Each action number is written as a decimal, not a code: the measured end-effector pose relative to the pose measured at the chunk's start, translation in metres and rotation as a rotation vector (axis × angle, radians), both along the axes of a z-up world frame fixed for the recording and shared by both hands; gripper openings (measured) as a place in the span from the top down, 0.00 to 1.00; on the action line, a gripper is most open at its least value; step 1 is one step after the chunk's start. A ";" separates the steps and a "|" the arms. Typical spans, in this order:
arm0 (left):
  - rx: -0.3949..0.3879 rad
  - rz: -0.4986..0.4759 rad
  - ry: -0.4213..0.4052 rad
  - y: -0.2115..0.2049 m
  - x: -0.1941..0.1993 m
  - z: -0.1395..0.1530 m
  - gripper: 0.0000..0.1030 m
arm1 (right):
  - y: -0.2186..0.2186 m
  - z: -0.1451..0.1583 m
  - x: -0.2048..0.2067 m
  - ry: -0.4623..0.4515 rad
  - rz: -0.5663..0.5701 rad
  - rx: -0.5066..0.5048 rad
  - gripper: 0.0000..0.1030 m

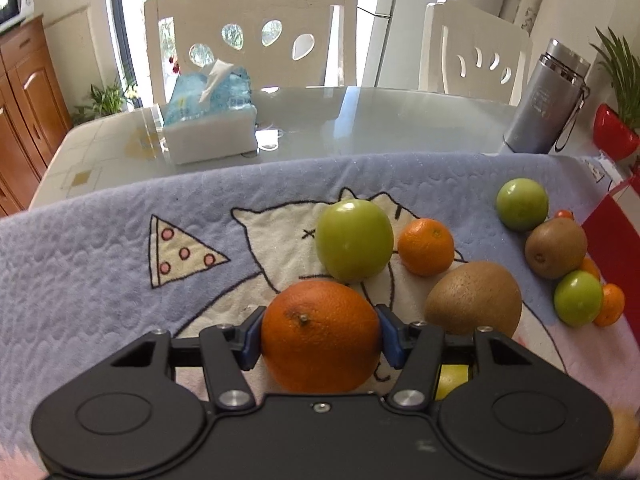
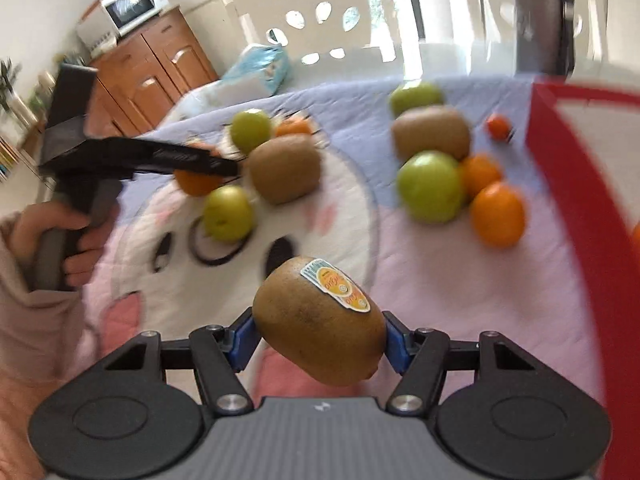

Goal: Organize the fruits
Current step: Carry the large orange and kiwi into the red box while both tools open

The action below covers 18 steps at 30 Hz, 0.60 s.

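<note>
My left gripper is shut on a large orange just above the cartoon towel. Beyond it lie a green apple, a small mandarin and a kiwi. My right gripper is shut on a stickered kiwi, held above the towel. In the right wrist view the left gripper shows at left over the orange. More apples, kiwis and mandarins lie scattered ahead, blurred.
A red-rimmed tray sits at the right; its edge shows in the left wrist view. A tissue box, a grey flask and a red plant pot stand on the glass table behind the towel. White chairs stand beyond.
</note>
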State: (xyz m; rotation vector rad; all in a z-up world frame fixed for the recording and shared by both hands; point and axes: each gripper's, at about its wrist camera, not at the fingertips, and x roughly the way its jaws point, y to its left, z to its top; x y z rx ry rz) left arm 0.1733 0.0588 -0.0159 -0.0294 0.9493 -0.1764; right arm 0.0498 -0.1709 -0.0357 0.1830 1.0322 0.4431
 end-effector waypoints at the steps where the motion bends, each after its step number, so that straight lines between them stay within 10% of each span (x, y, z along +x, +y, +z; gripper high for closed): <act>1: 0.001 0.006 0.000 0.000 0.000 -0.001 0.35 | 0.005 -0.004 -0.004 0.006 0.006 0.013 0.37; 18: -0.090 0.008 -0.121 0.000 -0.024 0.048 0.35 | -0.040 0.064 0.004 -0.211 -0.110 0.039 0.37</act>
